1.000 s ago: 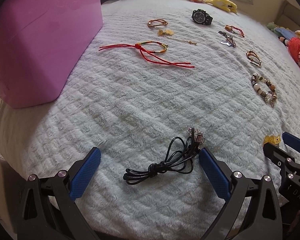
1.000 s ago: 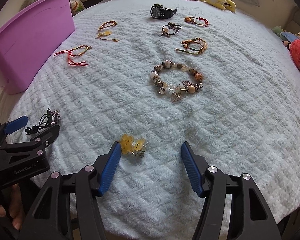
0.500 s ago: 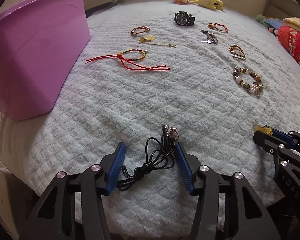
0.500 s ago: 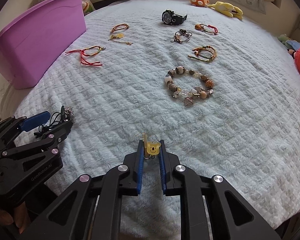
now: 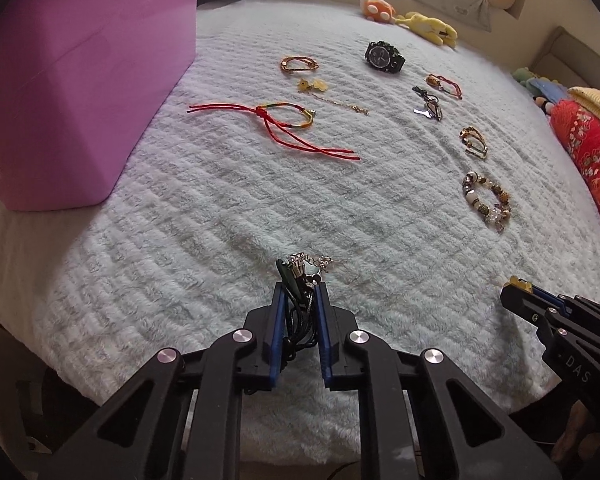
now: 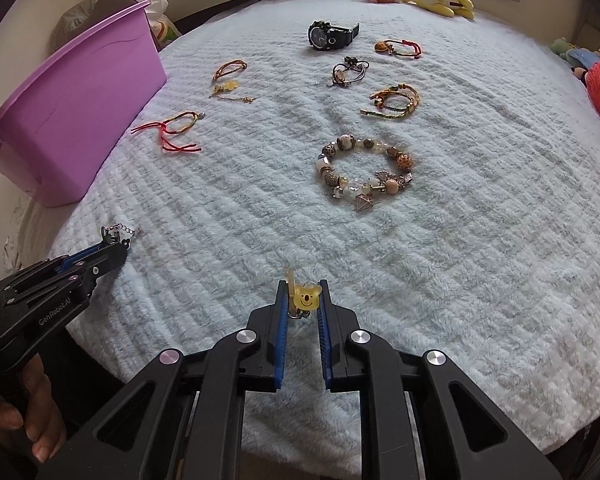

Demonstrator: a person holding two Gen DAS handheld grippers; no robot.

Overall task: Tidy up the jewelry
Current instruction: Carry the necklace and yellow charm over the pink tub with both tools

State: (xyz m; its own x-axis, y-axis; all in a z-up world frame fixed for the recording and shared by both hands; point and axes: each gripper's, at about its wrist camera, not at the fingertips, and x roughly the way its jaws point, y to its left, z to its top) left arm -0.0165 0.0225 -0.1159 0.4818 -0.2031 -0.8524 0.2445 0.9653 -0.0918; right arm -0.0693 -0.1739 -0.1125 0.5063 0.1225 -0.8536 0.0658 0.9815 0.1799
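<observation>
Fluffy pale-blue blanket (image 6: 480, 240) covers the bed, jewelry spread over it. Nearest edge: left gripper (image 5: 299, 292) jaws have just been closing and now pinch the bunched black cord necklace (image 5: 300, 312), silver chain end poking out past the tips. Right gripper (image 6: 303, 292) is clamped on the yellow bear charm (image 6: 307, 297) at the same near edge, to the right. Step in hand, as I judge it: both pieces grasped, lift-off next, then carry toward the purple bin (image 6: 80, 128) at the left edge; cord tail could snag on the pile. Mid-blanket: beaded bracelet (image 6: 364, 174), red string bracelet (image 5: 276, 124). Far edge: black watch (image 6: 330, 36). Readable text: "GenRobot.AI" on the left gripper's body, "DAS" on the right one's.
</observation>
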